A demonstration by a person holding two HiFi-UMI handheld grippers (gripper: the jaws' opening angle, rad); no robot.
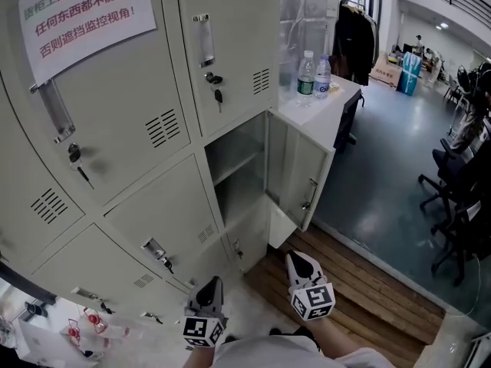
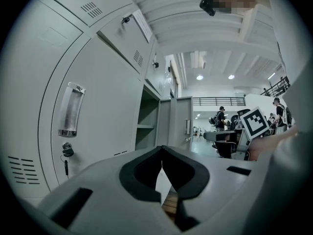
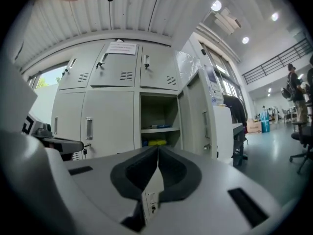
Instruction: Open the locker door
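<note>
**Locker already open, both claws idle.** The locker door (image 1: 301,167) stood open in the right-hand column of a bank of grey lockers (image 1: 153,129). It had swung out on its right-edge hinges, and the shelf (image 1: 234,169) inside the compartment lay in plain sight.

Both claws hung low and well short of the door. The left claw (image 1: 212,280) had its jaws pressed together on nothing and pointed level at the cabinets. The right claw (image 1: 296,256), just beside it and nearer the open door, was likewise closed tight and empty.

Judged from the scene, the task looked done or all but done. The door appeared to be thin sheet steel: light, stiff and free to swing at a small push. Its painted face would likely be slick under rubber pads.

The sensible place to take hold was the upright handle (image 1: 311,192) near the free edge, far from the hinges, where a small pull gives the most turn. The bare edge of the door offered a second purchase.

A key (image 1: 218,94) hung in the lock of the shut door above, and bottles (image 1: 313,75) stood on a white table (image 1: 341,98) beyond.
</note>
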